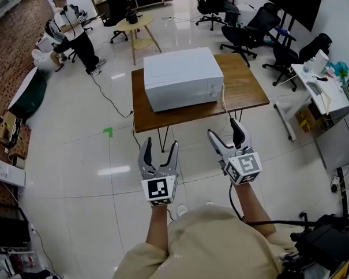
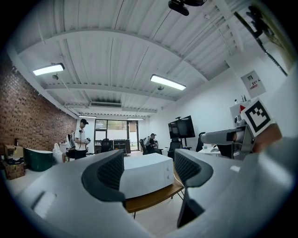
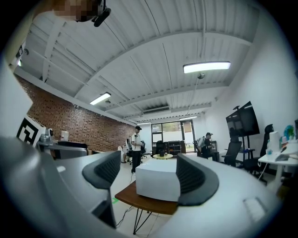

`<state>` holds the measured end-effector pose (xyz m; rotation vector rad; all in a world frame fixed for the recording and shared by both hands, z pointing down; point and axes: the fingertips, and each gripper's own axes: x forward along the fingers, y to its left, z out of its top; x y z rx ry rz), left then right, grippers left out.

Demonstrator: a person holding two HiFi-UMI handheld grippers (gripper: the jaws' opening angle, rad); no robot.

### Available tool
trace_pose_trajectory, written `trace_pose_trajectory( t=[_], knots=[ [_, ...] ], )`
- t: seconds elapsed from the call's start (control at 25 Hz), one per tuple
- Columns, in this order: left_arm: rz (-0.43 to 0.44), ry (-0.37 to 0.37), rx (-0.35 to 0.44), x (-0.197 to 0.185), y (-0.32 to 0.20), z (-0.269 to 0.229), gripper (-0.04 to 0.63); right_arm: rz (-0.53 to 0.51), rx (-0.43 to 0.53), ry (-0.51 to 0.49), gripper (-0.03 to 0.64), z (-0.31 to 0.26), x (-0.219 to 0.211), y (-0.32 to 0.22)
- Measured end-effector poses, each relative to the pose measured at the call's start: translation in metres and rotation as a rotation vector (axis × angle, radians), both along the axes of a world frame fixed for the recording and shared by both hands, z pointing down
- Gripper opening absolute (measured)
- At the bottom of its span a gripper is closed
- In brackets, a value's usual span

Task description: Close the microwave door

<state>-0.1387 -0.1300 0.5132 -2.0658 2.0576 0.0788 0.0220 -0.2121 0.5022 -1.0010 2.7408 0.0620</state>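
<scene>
My left gripper (image 1: 160, 151) and right gripper (image 1: 225, 134), side by side, point toward the microwave (image 1: 183, 78), well short. Both jaws stand apart, empty.

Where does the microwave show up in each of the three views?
Head view: microwave upper centre, on the wooden table.
Left gripper view: microwave low centre.
Right gripper view: microwave low centre.
Shared landmark: the wooden table under it.
</scene>
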Motion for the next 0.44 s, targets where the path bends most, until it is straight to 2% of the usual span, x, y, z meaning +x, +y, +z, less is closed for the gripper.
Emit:
trace_pose_trajectory(
  t=[0.44],
  knots=[
    [-0.006, 0.000, -0.013, -0.020, 0.000, 0.009, 0.324, -0.025, -0.009, 0.014, 0.364, 0.009, -0.025, -0.003]
  ],
)
